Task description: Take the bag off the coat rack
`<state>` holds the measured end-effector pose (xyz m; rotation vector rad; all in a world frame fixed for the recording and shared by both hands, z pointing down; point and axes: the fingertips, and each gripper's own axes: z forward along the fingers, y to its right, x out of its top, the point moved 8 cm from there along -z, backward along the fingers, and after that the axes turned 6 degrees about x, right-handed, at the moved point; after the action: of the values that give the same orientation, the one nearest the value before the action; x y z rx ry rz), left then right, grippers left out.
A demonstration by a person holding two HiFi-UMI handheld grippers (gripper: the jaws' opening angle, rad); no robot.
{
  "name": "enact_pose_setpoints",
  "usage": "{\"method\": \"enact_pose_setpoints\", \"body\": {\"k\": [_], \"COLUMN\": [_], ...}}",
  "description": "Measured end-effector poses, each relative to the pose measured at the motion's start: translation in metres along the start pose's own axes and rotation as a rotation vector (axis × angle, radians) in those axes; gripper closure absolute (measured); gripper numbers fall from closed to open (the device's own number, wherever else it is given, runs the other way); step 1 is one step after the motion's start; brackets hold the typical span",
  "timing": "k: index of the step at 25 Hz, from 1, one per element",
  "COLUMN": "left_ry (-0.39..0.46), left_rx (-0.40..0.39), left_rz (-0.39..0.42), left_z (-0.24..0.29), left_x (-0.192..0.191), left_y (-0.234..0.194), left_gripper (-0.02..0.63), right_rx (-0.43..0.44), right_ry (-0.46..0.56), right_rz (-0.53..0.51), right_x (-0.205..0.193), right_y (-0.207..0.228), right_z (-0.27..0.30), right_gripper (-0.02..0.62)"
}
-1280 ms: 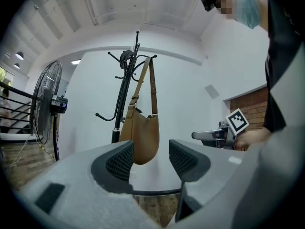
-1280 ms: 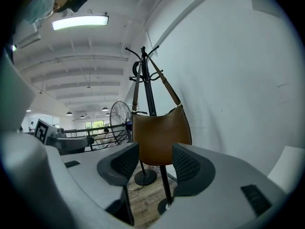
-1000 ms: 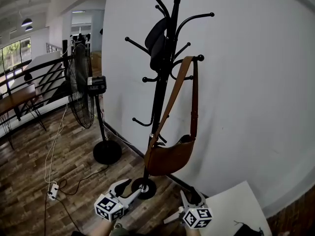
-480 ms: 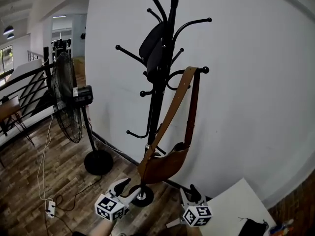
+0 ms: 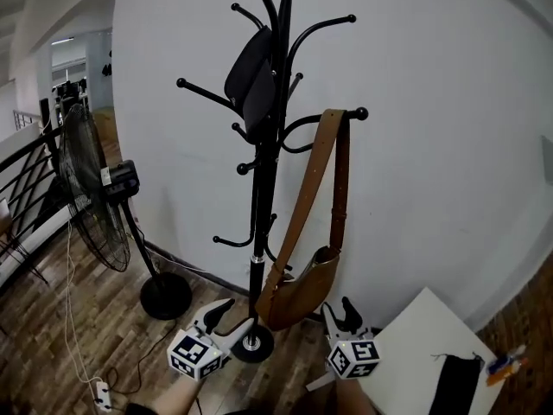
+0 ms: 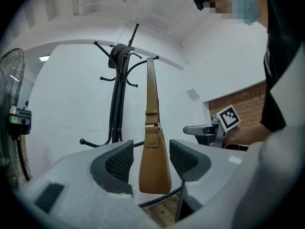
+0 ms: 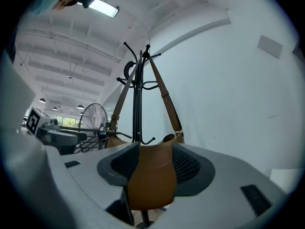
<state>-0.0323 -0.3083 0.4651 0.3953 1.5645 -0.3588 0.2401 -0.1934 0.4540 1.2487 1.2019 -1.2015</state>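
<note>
A brown shoulder bag (image 5: 301, 289) hangs by its long strap (image 5: 333, 158) from a right-hand hook of the black coat rack (image 5: 262, 197). My left gripper (image 5: 229, 320) is open, low and just left of the bag's bottom, near the rack's base. In the left gripper view the bag (image 6: 154, 163) shows through the gap of the left gripper (image 6: 151, 162), some way off. My right gripper (image 5: 339, 311) is open close to the bag's lower right. In the right gripper view the bag (image 7: 150, 182) fills the gap of the right gripper (image 7: 151, 168); contact is unclear.
A black cap-like item (image 5: 249, 69) hangs high on the rack. A standing fan (image 5: 93, 199) is at the left, with a power strip (image 5: 103, 395) and cable on the wood floor. A white table (image 5: 415, 348) at the lower right holds a black cloth (image 5: 454, 384). A white wall is behind.
The view has shifted so the rack and bag sit nearer and more central. Both grippers have moved up and in toward the bag's bottom, the right one coming close beside it.
</note>
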Motion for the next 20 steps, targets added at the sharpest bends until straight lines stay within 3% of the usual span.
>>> {"method": "enact_pose_setpoints", "body": {"k": [3, 9, 13, 16, 20], "left_ry": [0.016, 0.046, 0.047, 0.099, 0.103], "left_rx": [-0.054, -0.071, -0.029, 0.002, 0.069], "left_rz": [0.027, 0.108, 0.169, 0.216, 0.229], "left_z": [0.010, 0.039, 0.061, 0.077, 0.089], "left_x": [0.012, 0.042, 0.064, 0.077, 0.089], "left_y": [-0.006, -0.001, 0.011, 0.017, 0.024], "left_gripper": [0.367, 0.362, 0.361, 0.362, 0.362], "right_rx": [-0.045, -0.082, -0.042, 0.014, 0.105], "right_ry": [0.023, 0.078, 0.111, 0.124, 0.129], "right_rz": [-0.037, -0.095, -0.127, -0.154, -0.180], "right_x": [0.012, 0.039, 0.056, 0.066, 0.072], "right_y": [0.004, 0.032, 0.055, 0.068, 0.076], "right_z": [0.006, 0.019, 0.035, 0.051, 0.078], "right_gripper": [0.399, 0.399, 0.399, 0.400, 0.400]}}
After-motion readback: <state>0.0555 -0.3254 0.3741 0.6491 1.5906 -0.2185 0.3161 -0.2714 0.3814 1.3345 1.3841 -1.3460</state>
